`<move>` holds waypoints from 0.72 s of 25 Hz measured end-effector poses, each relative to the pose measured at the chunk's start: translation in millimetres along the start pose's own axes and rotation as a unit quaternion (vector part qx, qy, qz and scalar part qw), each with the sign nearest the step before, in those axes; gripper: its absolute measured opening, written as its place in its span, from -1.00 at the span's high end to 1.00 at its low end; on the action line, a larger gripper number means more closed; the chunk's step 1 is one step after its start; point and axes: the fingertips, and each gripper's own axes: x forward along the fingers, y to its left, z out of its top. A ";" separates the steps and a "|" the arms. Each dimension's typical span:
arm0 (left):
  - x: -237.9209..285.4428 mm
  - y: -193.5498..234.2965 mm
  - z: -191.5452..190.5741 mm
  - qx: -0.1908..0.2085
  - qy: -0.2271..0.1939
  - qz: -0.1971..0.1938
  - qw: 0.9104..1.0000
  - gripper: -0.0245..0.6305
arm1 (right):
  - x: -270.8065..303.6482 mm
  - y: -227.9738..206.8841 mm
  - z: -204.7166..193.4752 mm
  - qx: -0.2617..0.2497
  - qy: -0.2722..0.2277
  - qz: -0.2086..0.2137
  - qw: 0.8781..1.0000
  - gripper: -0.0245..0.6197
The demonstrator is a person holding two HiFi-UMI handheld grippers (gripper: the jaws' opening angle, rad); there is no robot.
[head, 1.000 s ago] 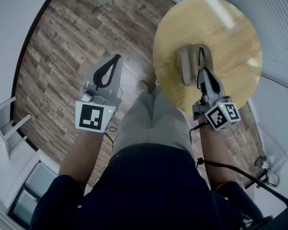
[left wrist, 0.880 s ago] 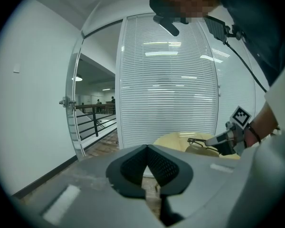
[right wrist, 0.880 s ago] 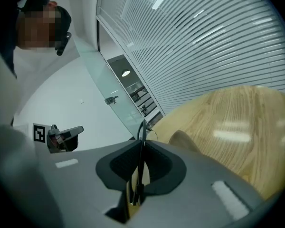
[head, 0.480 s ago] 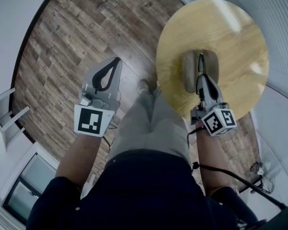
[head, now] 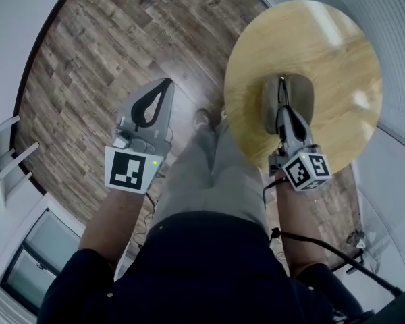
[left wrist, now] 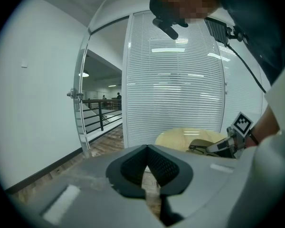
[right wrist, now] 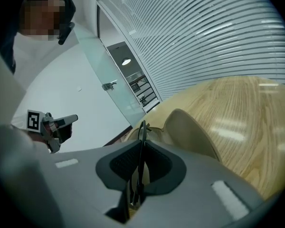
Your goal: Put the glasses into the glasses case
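My right gripper [head: 282, 110] is shut on a pair of thin dark-framed glasses [head: 281, 88], which it holds on edge. They hang over the open beige glasses case [head: 301, 97] on the round wooden table [head: 337, 46]. In the right gripper view the glasses [right wrist: 142, 129] stand upright between the pads of the right gripper [right wrist: 141, 148], just in front of the case's lid [right wrist: 192, 132]. My left gripper [head: 165, 82] is shut and empty, out over the floor left of the table. Its closed tips [left wrist: 146, 147] show in the left gripper view.
Wood-plank floor [head: 88, 59] lies under the left gripper. A wall of white blinds [left wrist: 180, 80] and a glass door [left wrist: 102, 113] stand behind the table [left wrist: 178, 137]. The person's legs are between the two grippers.
The right gripper has sunk with the glasses closer to the open case. The left gripper has dropped a little and stays shut.
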 end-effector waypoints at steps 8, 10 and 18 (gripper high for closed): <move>-1.9 3.5 3.5 0.001 -0.001 -0.005 1.000 0.92 | 6.6 0.9 -7.6 -0.012 0.016 -0.016 1.000 0.82; -0.1 7.1 4.9 0.003 -0.004 -0.005 1.000 0.92 | 10.5 0.1 -9.6 -0.013 0.020 -0.021 0.999 0.82; 0.0 9.3 4.5 0.003 -0.005 -0.007 1.000 0.92 | 15.7 -0.4 -10.9 -0.015 0.024 -0.033 0.999 0.81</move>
